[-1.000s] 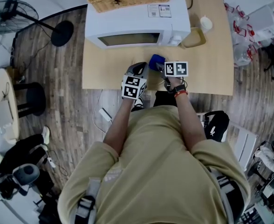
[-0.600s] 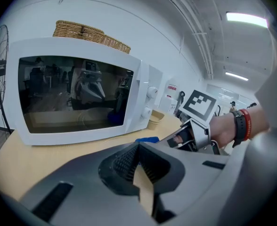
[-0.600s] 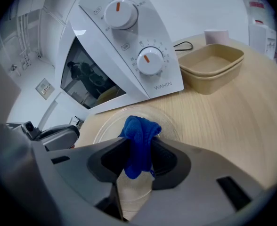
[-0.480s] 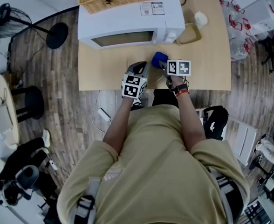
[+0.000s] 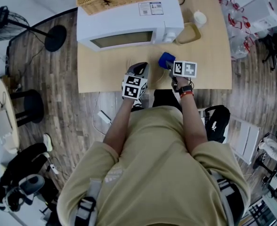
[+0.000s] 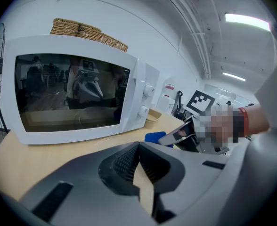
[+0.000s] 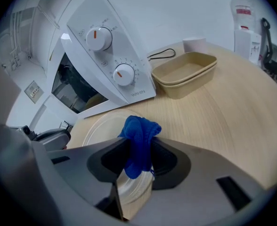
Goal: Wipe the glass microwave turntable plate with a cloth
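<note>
- Soft, bunched blue cloth (image 7: 139,138) stands upright, pinched in the right tool (image 7: 137,160).
- Round clear glass plate (image 7: 101,126) lies flat on the wooden bench (image 7: 214,121) just beneath that tool.
- The left tool (image 6: 138,161) is pressed together, empty.

Turntable plate (image 7: 100,127) partly hidden behind cloth (image 7: 139,142).

Overhead; 2 low views share microwave (image 5: 124,23).

Wood-plank floor (image 5: 58,79), pale table (image 5: 209,55)
</note>
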